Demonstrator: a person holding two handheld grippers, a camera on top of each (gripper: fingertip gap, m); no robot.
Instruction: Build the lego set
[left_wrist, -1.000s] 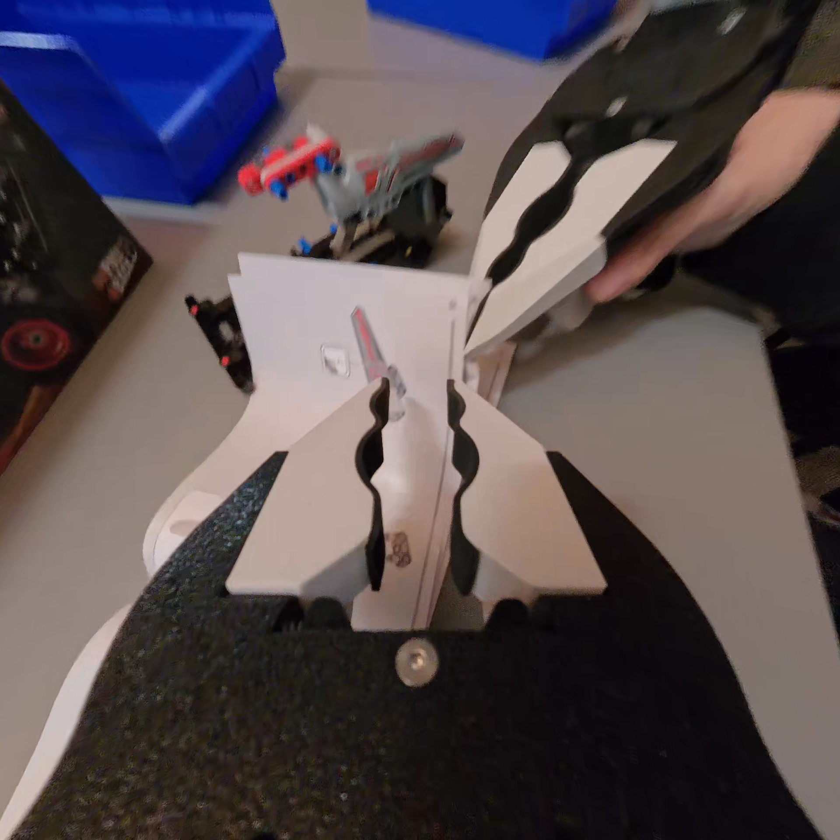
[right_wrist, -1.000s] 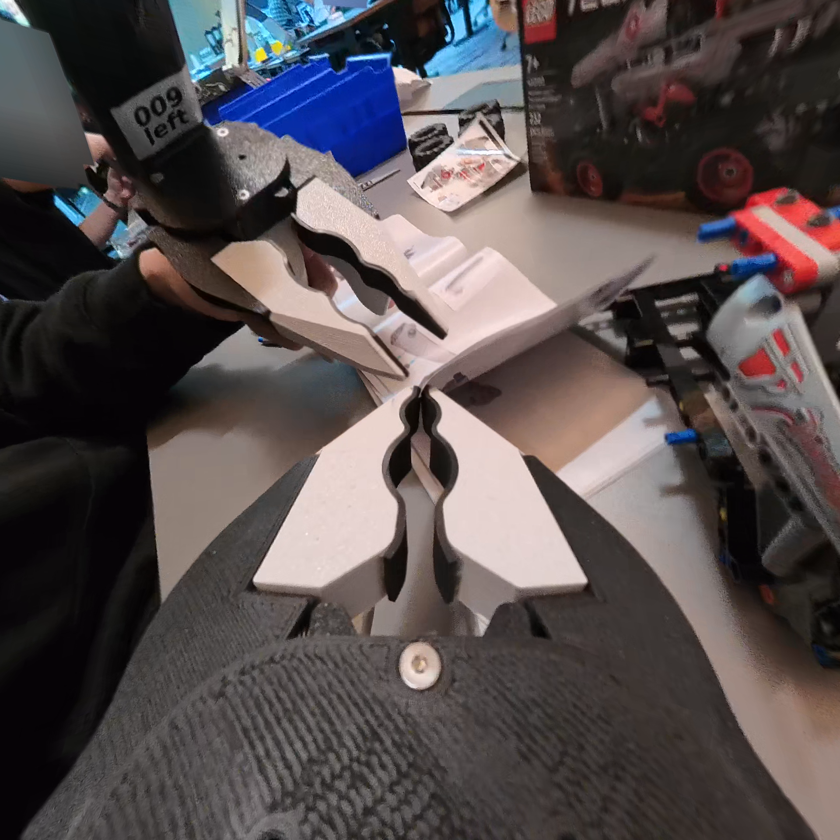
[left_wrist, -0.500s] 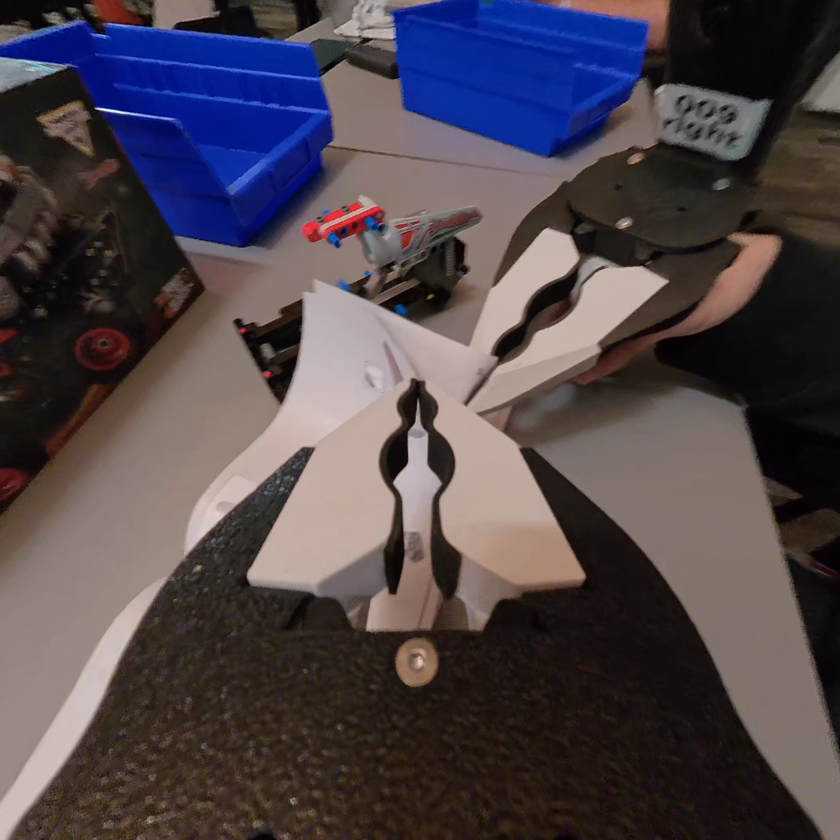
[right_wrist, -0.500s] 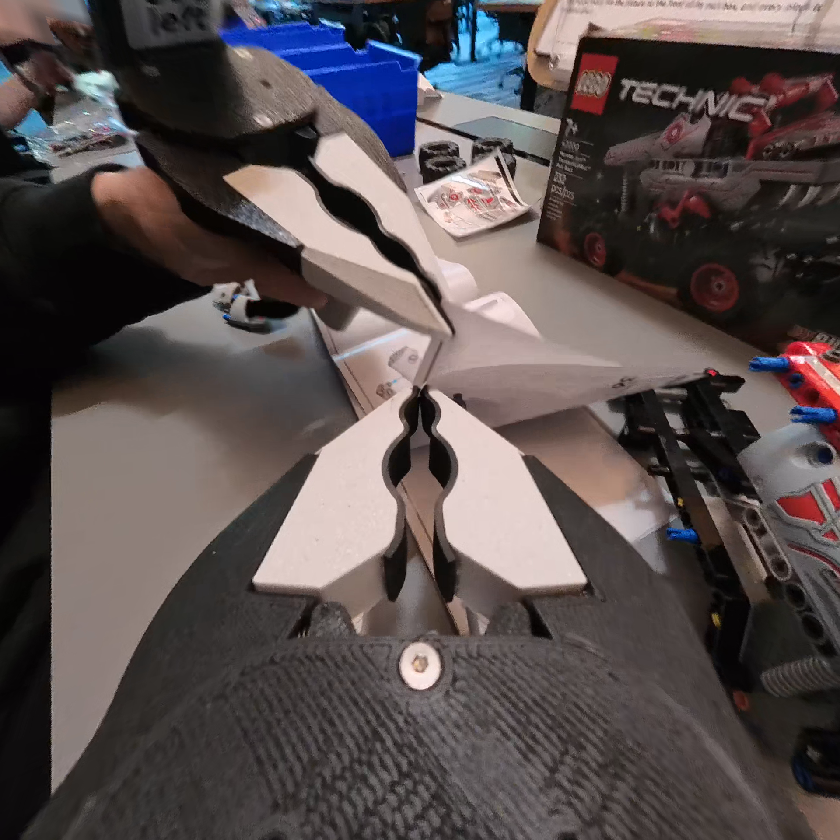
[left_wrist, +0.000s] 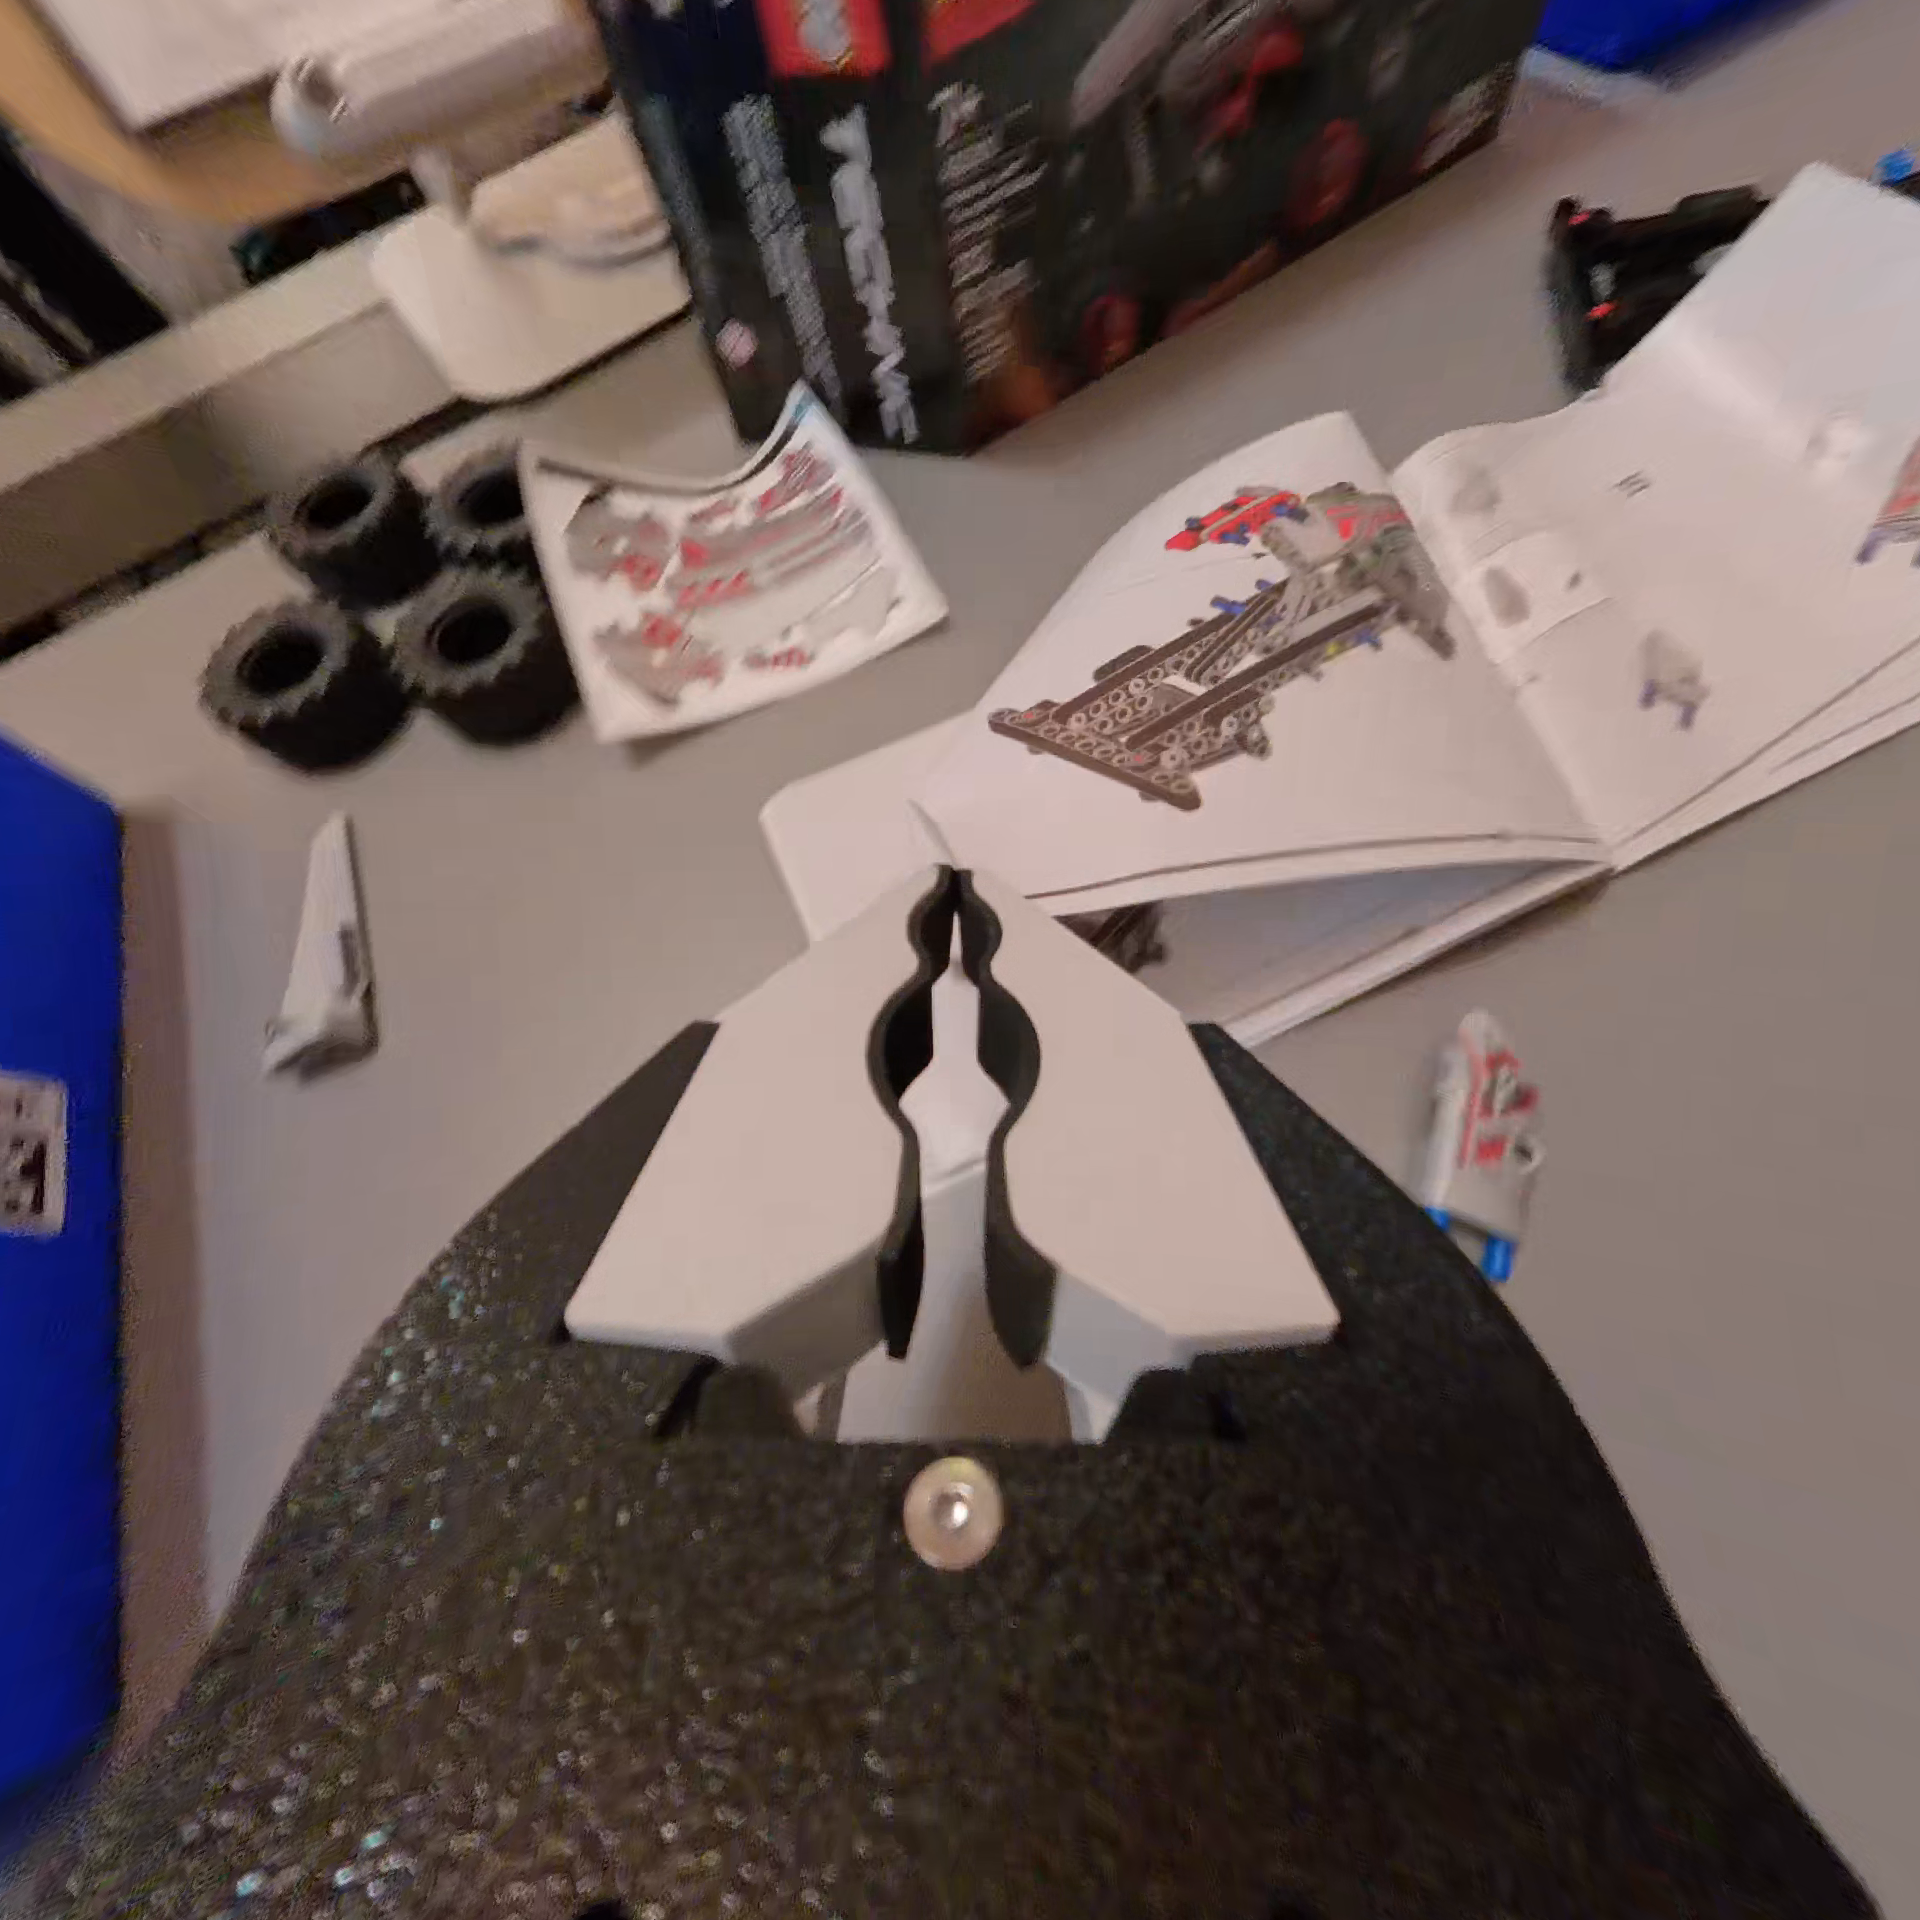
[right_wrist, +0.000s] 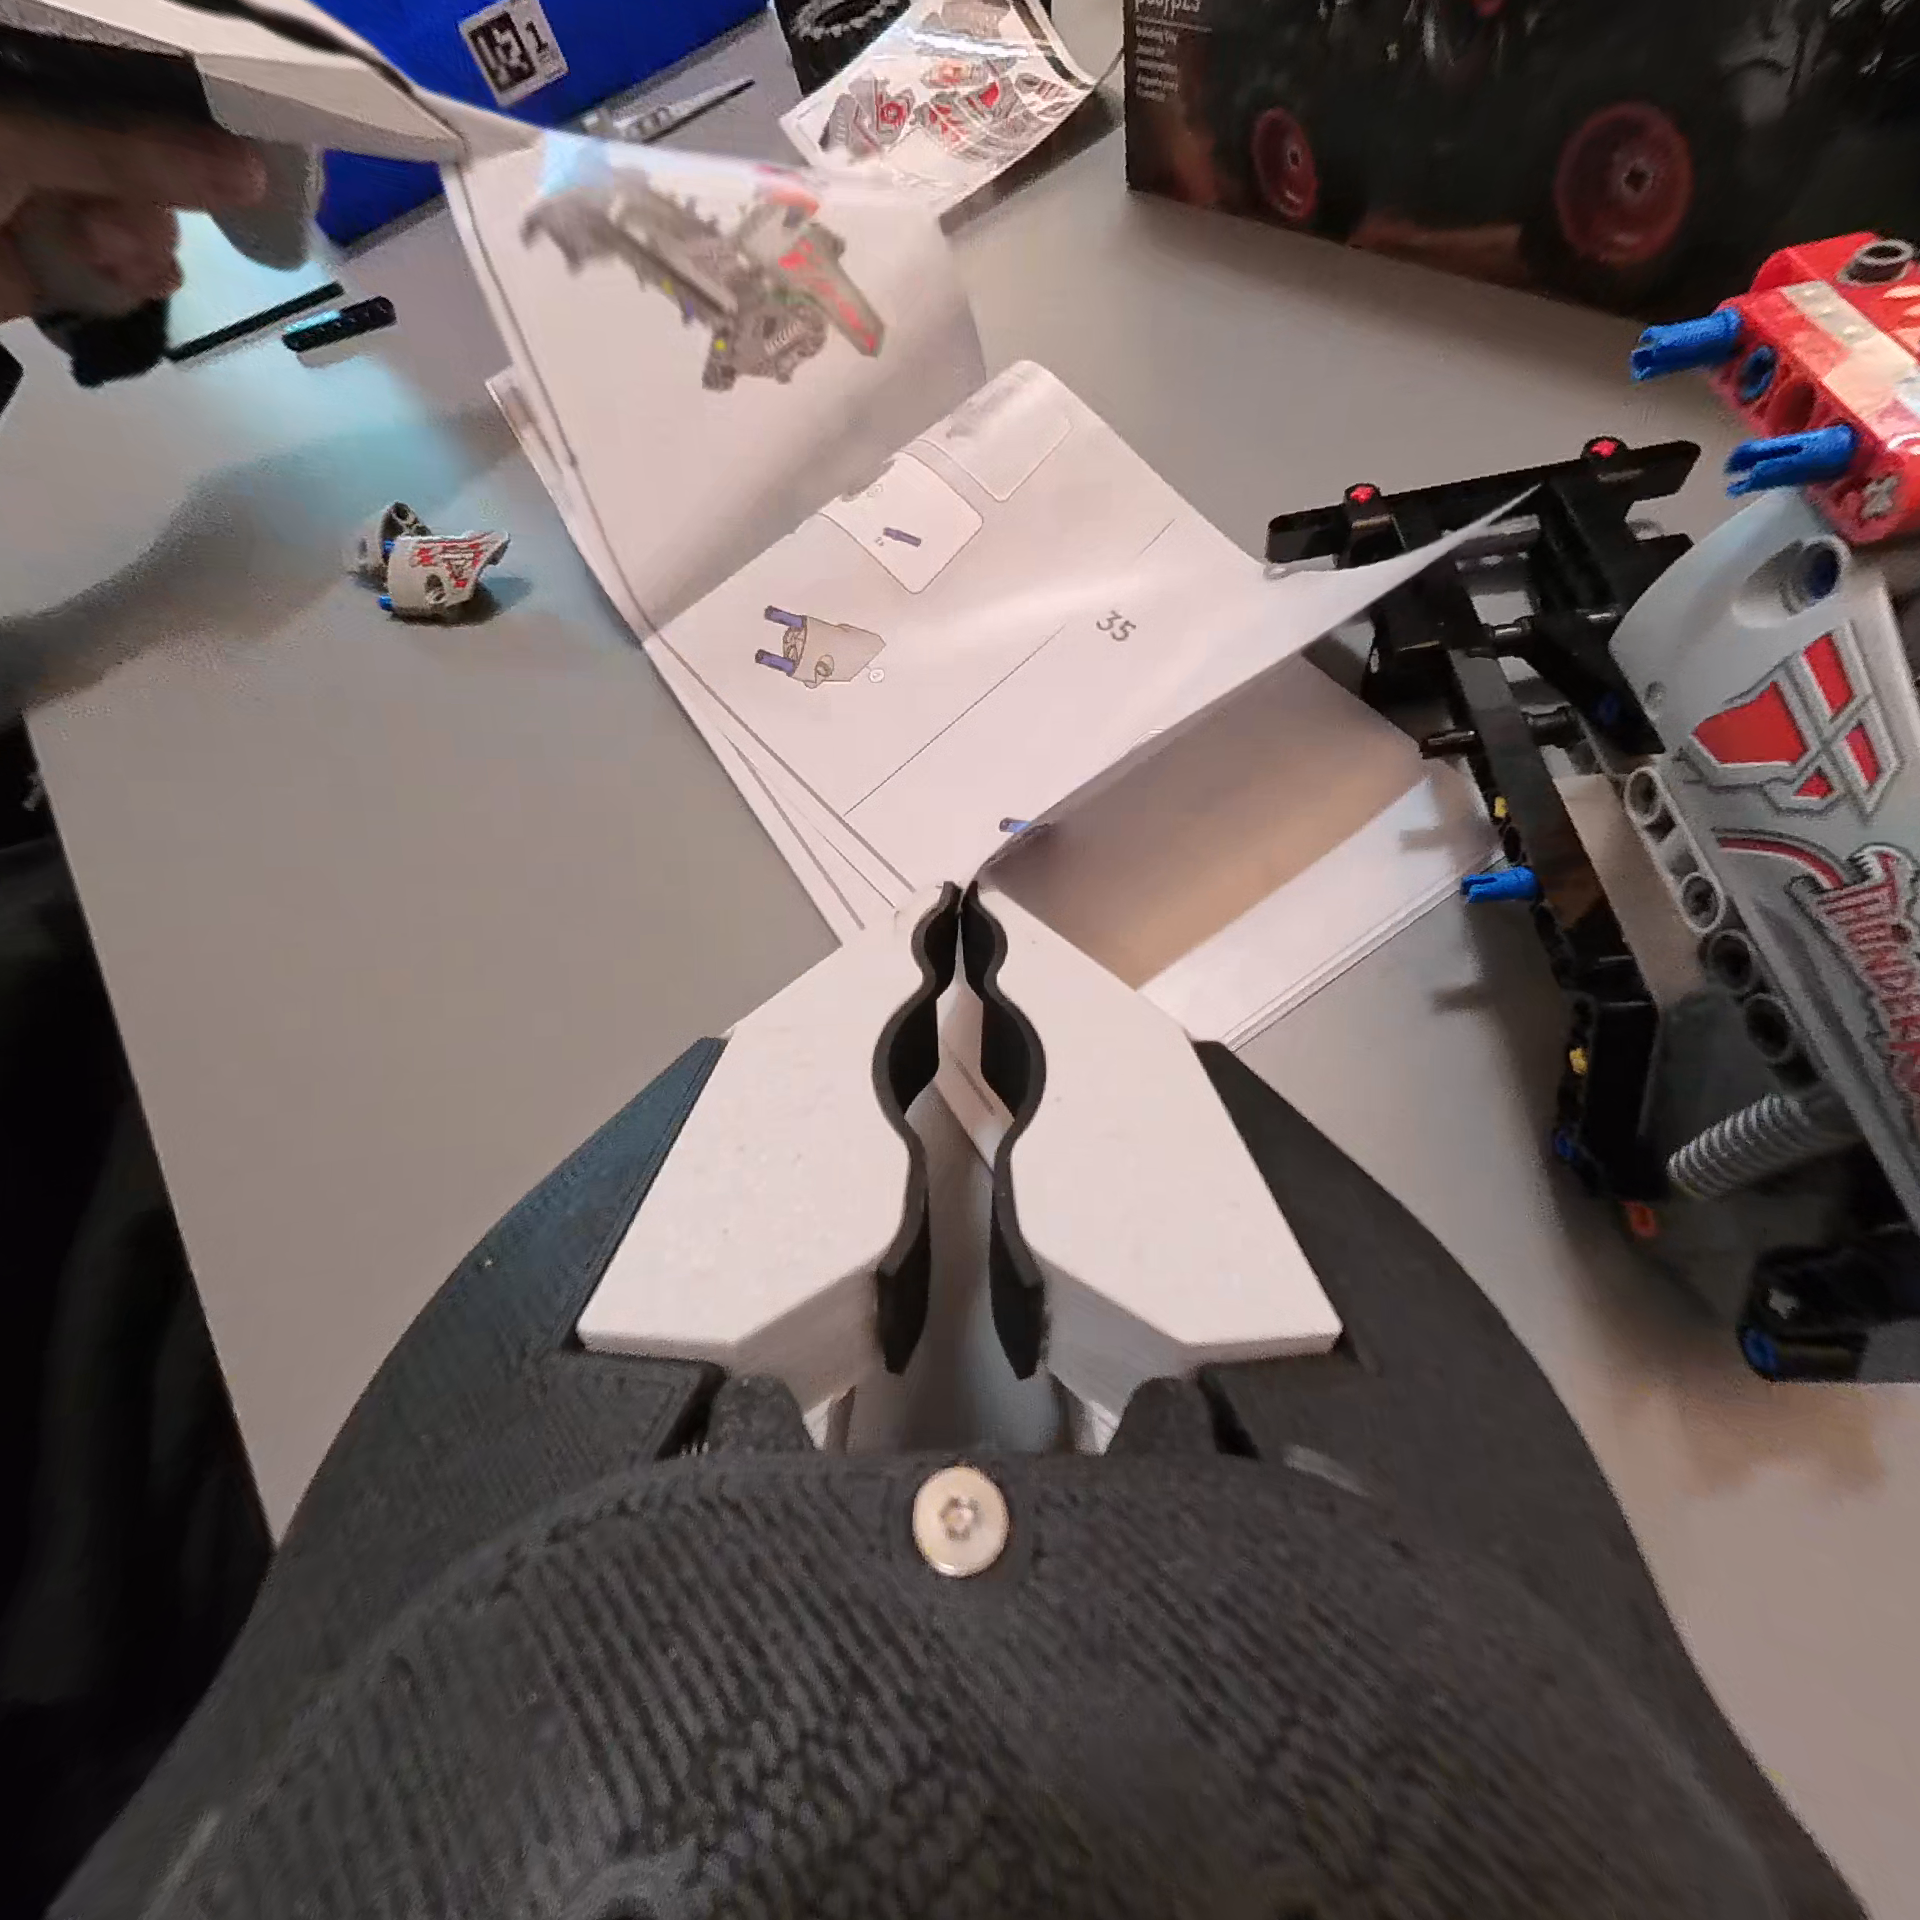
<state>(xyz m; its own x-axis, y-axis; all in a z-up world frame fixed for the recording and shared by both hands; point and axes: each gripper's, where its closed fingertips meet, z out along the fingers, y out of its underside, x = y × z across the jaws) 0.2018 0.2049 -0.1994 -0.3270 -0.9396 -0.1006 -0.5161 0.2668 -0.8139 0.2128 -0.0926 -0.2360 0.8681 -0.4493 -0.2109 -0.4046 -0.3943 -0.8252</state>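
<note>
The open instruction booklet (left_wrist: 1351, 623) lies on the grey table; it also shows in the right wrist view (right_wrist: 935, 623). My left gripper (left_wrist: 954, 883) is shut on a page edge and holds that page up; it shows at the top left of the right wrist view (right_wrist: 436, 130). My right gripper (right_wrist: 961, 894) is shut on the corner of another page, which curls up to the right. The part-built model, with a black chassis (right_wrist: 1507, 675), a grey and red panel (right_wrist: 1818, 831) and a red block (right_wrist: 1849, 343), lies right of the booklet.
A small grey and red piece (right_wrist: 431, 561) lies left of the booklet, also in the left wrist view (left_wrist: 1481, 1132). Several black tyres (left_wrist: 384, 623), a sticker sheet (left_wrist: 727, 582), the set's box (left_wrist: 1039, 187), a grey part (left_wrist: 327, 956) and a blue bin (left_wrist: 52, 1143) stand around. The grippers' ends are close to 30 cm from one another. The left gripper is farther from the red block (right_wrist: 1849, 343), some 35 cm, than the right, some 12 cm.
My left gripper shut on a page and swung it up and to the left, away from my right gripper. My right gripper stays shut on its page corner.
</note>
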